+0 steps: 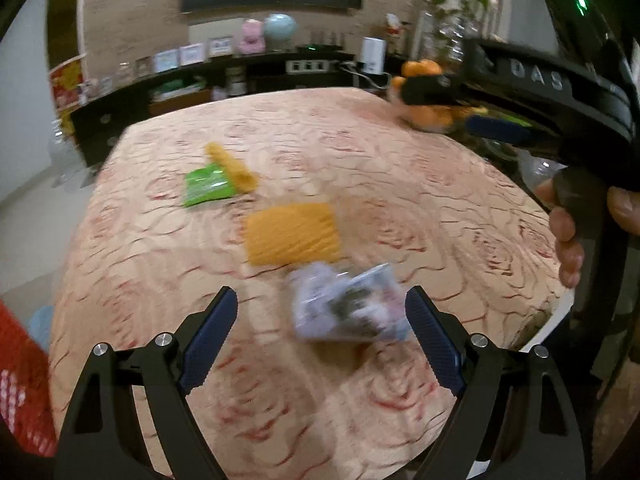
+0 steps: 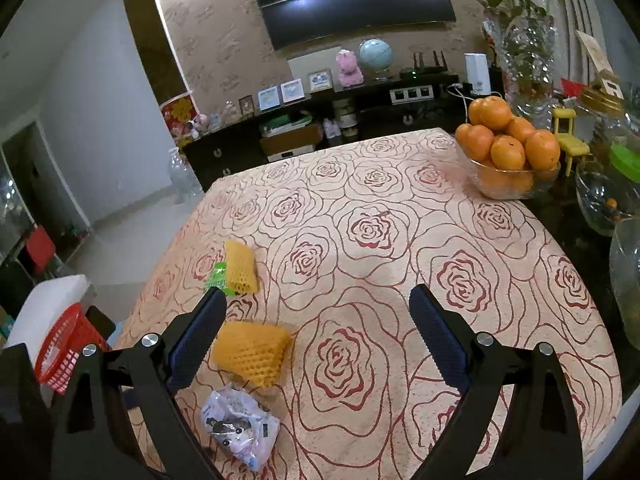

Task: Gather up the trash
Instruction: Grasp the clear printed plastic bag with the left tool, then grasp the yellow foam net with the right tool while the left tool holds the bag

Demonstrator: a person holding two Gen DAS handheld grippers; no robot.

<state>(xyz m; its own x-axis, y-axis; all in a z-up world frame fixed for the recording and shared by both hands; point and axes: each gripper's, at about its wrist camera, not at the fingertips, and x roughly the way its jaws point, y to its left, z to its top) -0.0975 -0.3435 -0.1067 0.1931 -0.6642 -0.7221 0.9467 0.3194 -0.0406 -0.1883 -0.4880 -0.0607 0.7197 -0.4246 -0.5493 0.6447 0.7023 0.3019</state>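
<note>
Both sets of fingers stood wide open and held nothing. The left gripper [image 1: 322, 308] hovered low over the bench [image 1: 440, 184], a crumpled plastic wrapper [image 1: 350, 306] lying between its fingers, nearer the right one. Beyond lay a yellow foam net [image 1: 292, 234]. The right gripper [image 2: 318, 306] hung over bare cloth, the wrapper [image 2: 240, 426] below its left finger.

Both tongs [image 1: 322, 322] [image 2: 318, 330] are black plastic with silver screws and dimpled blue pads [image 1: 208, 344], plus bare-skinned fingers [image 1: 566, 240] on one handle.
</note>
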